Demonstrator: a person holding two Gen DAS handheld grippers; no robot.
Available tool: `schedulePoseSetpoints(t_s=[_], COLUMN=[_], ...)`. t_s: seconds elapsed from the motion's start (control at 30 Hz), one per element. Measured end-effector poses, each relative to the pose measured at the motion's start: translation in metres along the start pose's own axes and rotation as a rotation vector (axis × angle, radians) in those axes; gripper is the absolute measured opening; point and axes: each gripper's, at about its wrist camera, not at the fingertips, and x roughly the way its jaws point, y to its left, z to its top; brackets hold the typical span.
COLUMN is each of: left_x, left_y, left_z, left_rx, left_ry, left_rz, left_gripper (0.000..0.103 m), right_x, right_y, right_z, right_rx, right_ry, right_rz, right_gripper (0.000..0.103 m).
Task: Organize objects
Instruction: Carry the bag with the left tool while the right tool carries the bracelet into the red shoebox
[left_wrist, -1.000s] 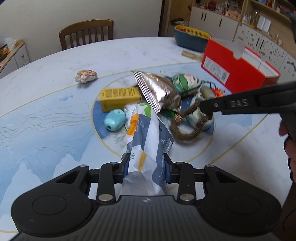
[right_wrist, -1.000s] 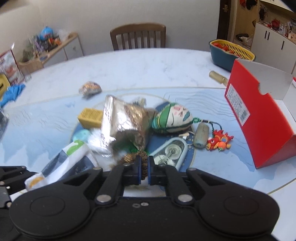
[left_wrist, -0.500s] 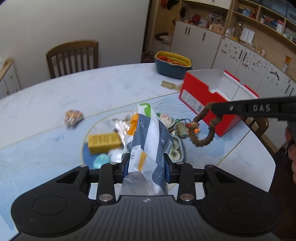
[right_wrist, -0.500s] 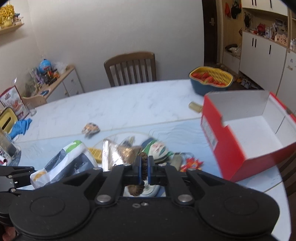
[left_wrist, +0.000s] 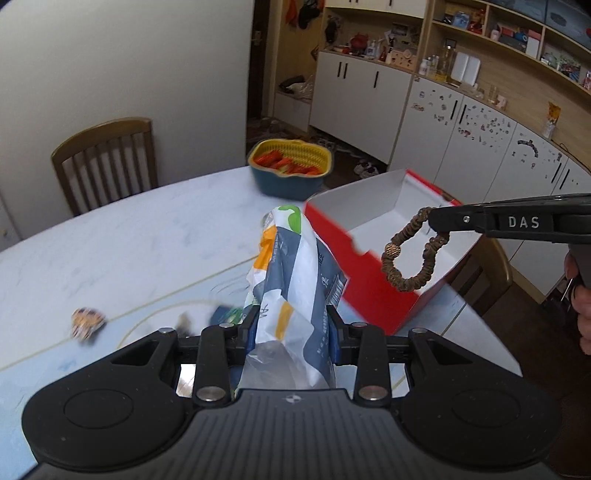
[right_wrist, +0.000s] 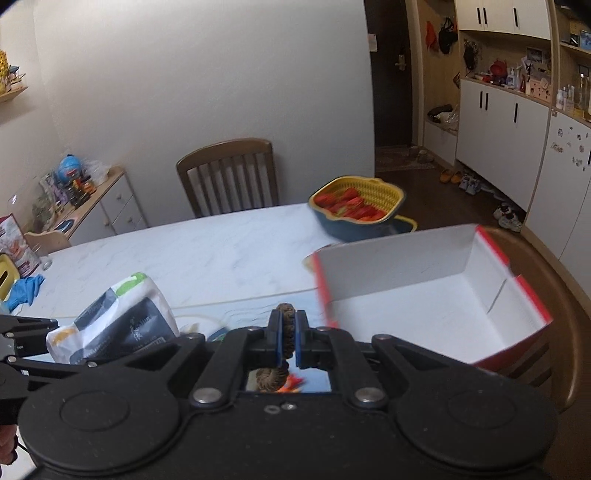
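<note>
My left gripper is shut on a white, grey and orange snack bag, held up above the table. The same snack bag shows at the lower left of the right wrist view. My right gripper is shut on a brown beaded bracelet. In the left wrist view the bracelet hangs as a loop from the right gripper's tip, in front of the open red box. The red box has a white inside with nothing in it and sits at the table's right edge.
A blue and yellow basket with red pieces stands at the table's far edge. A small patterned toy lies on the table at the left. A wooden chair stands behind the table, another chair beside the box. A blue cloth lies far left.
Both grippers rose off the pile and swung right toward the red box, carrying the snack bag and the bracelet. The pile of objects has dropped below both views.
</note>
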Motion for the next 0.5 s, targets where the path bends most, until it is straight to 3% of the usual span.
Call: schedulePoseSetpoints(t_s=[0.5], left_x=[0.098], left_y=[-0.102], left_z=[0.071], left_rx=[0.046], left_ry=[0.064], left_rz=[-0.032], left_gripper=[0.034], right_x=[0.03], right_y=[-0.111], right_z=[0.024], right_rx=[-0.008], right_ry=[0.034], right_rz=[-0.02], right_gripper=[0.004])
